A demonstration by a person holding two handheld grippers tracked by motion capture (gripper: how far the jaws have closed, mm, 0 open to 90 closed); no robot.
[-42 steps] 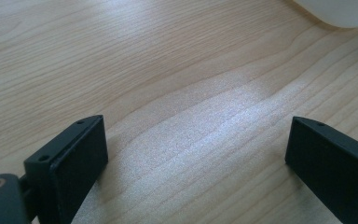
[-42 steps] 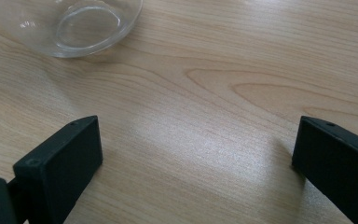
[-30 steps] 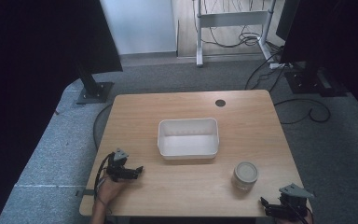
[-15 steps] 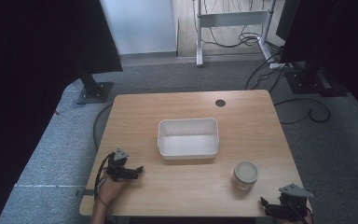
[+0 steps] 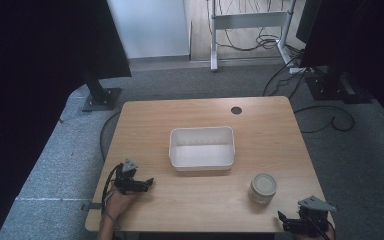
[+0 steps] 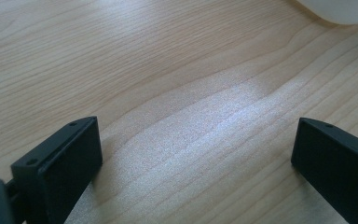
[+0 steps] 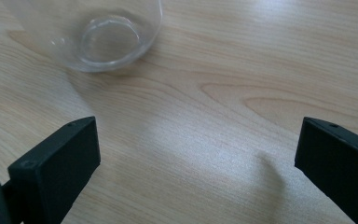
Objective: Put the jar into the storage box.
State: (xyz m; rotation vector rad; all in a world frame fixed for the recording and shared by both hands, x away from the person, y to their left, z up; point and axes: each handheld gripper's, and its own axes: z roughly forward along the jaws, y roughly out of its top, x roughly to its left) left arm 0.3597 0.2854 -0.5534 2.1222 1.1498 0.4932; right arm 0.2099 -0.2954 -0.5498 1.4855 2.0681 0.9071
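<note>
My jaws are spread wide on both sides, gripping nothing but air over bare wood. My right gripper sits at the table's near edge, with the clear glass jar just beyond it. My left gripper rests nearer than the white tub, off its left corner. The jar stands upright, nearer than the tub's right end.

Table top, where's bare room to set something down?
Bare wood runs between the white bin and the table far edge, and along the near edge between the left gripper and the glass jar. Tightest is between jar and right gripper.
</note>
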